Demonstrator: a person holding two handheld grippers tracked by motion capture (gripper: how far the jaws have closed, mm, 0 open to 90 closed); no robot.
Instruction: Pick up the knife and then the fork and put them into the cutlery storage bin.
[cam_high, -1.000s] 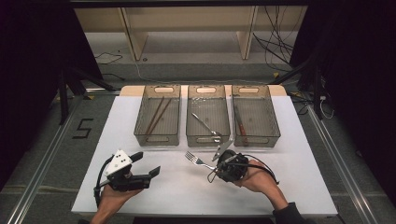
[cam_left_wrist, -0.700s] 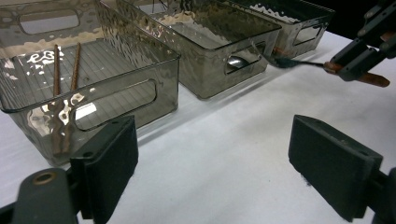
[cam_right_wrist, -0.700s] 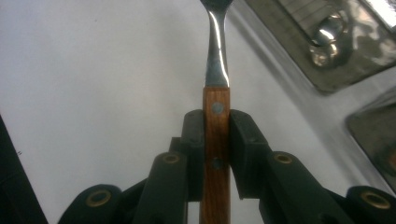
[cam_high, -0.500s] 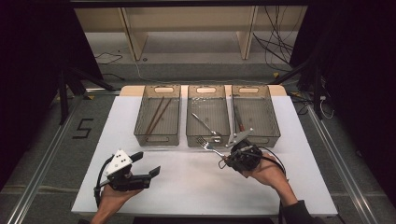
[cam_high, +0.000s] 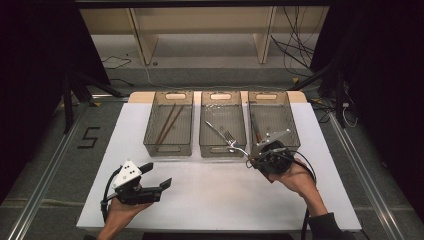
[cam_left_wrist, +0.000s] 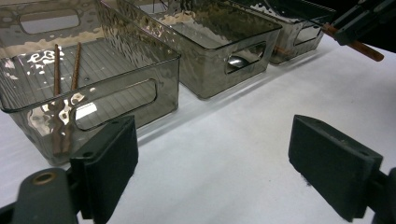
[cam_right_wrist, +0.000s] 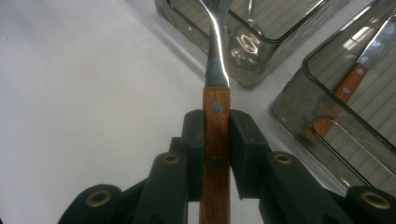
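Sorting cutlery into bins: scene read from the left side of the table to the right.
Left gripper (cam_high: 153, 186): rests low over the white table (cam_high: 210, 200) in the person's left hand, jaws spread wide with nothing between them; idle for this step.
Left bin (cam_high: 169, 122): holds two brown chopsticks (cam_high: 167, 122) lying lengthwise.
Middle bin (cam_high: 223, 124): holds metal cutlery; judged the destination for the fork.
Fork (cam_high: 235, 145): wooden handle clamped in the right-hand tongs, tines out over the near rim of the middle bin.
Right gripper (cam_right_wrist: 216, 140): jaws narrow, pressed on the fork handle from both sides.
Right bin (cam_high: 272, 117): holds a wood-handled knife (cam_right_wrist: 355, 79).
Step in hand: carrying the fork to its bin.
Next move: likely calls for bringing the fork fully over the middle bin, lowering it, then letting go.
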